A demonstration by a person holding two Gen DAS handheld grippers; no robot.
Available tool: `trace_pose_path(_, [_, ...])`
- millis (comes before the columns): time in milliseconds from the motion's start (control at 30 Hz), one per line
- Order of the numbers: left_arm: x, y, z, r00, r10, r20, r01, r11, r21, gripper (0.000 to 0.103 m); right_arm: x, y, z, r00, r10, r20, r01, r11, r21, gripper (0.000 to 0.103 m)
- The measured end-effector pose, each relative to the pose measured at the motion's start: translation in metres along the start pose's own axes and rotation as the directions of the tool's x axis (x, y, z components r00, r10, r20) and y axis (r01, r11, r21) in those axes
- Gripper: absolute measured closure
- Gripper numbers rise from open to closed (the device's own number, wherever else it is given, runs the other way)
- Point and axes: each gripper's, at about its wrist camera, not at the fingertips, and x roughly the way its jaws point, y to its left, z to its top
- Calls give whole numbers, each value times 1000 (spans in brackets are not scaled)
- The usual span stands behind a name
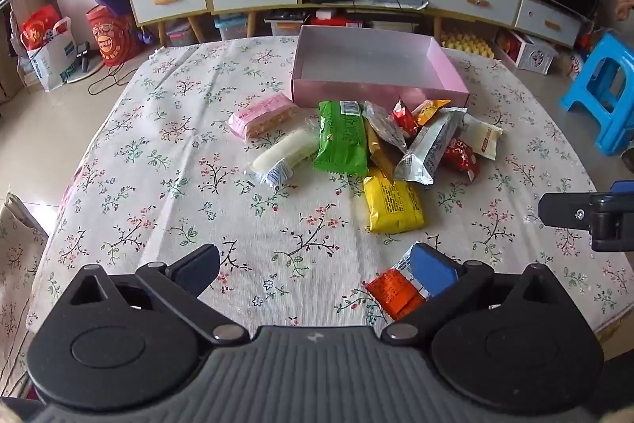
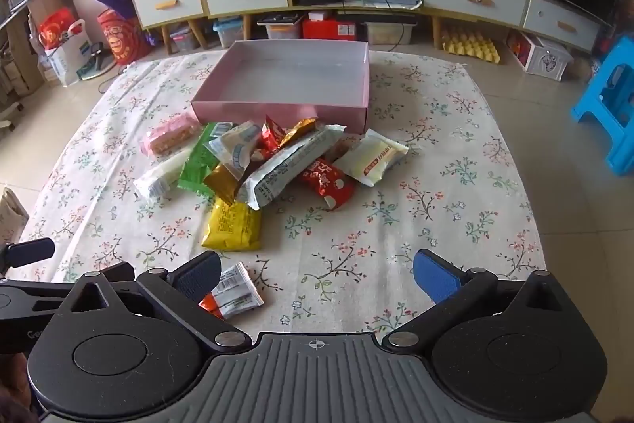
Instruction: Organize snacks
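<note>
While both the left hand-held gripper (image 1: 317, 272) and right hand-held gripper (image 2: 317, 274) gape released, snacks (image 2: 273, 161) lie heaped beside the pink box (image 2: 277, 113).

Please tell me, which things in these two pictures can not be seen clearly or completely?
- Orange and white packet: in the left wrist view the blue finger pad covers its far end; in the right wrist view the dark finger pad hides its orange end.
- Gold wrapper: mostly buried under other snacks in the pile.
- Printing on the yellow packet: too small to read.
- Right gripper in the left wrist view: cut off by the picture's edge.
</note>
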Motion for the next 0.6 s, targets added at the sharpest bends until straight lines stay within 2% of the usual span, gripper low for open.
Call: trace_pose_path(600, [4,-1,-3,1000,-4,14,4,1000,15,0,-1,2,0,1000,-17,11,17,1000,-13,0])
